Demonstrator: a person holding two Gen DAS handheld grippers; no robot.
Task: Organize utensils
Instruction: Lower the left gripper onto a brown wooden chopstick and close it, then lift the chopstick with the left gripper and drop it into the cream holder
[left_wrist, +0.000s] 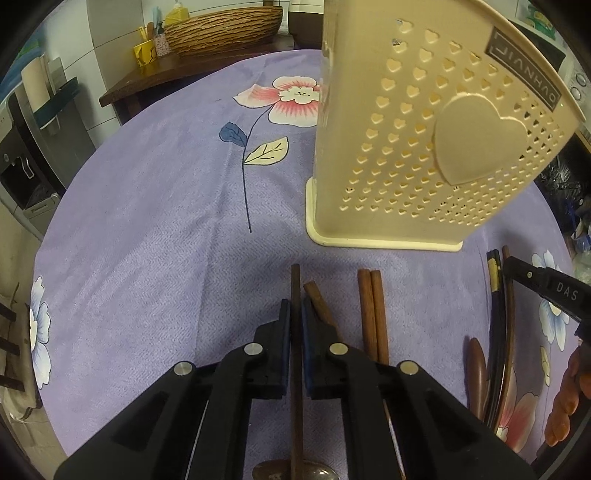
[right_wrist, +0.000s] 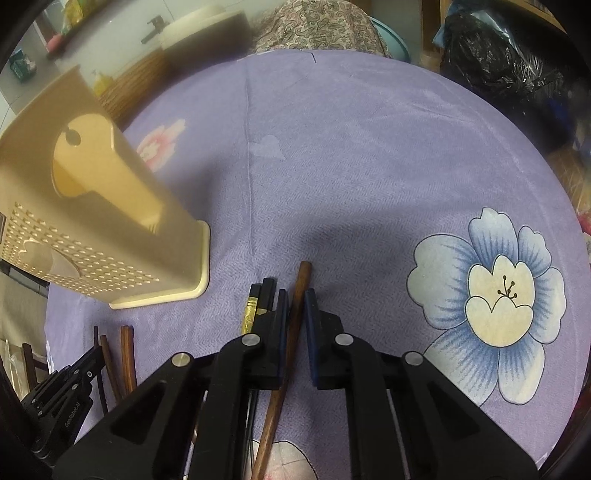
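Observation:
My left gripper (left_wrist: 294, 314) is shut on a thin dark wooden stick (left_wrist: 295, 284) that points away from me; a shiny spoon bowl (left_wrist: 317, 472) shows at its near end. Beside it lie a short brown stick (left_wrist: 318, 301) and a pair of brown chopsticks (left_wrist: 373, 314). A tall beige perforated utensil holder (left_wrist: 424, 147) stands just beyond them. My right gripper (right_wrist: 296, 314) is shut on a slanted brown chopstick (right_wrist: 301, 284). Black chopsticks with gold bands (right_wrist: 258, 302) lie left of it. The holder (right_wrist: 92, 221) stands to its far left.
A purple flowered tablecloth (left_wrist: 147, 221) covers the round table. A wooden spoon (left_wrist: 476, 369) and dark curved handles (left_wrist: 498, 332) lie at the right, near a person's fingers (left_wrist: 569, 398). A woven basket (left_wrist: 221, 27) and yellow pots (left_wrist: 144, 51) sit behind; a black bag (right_wrist: 498, 55) lies beyond the table.

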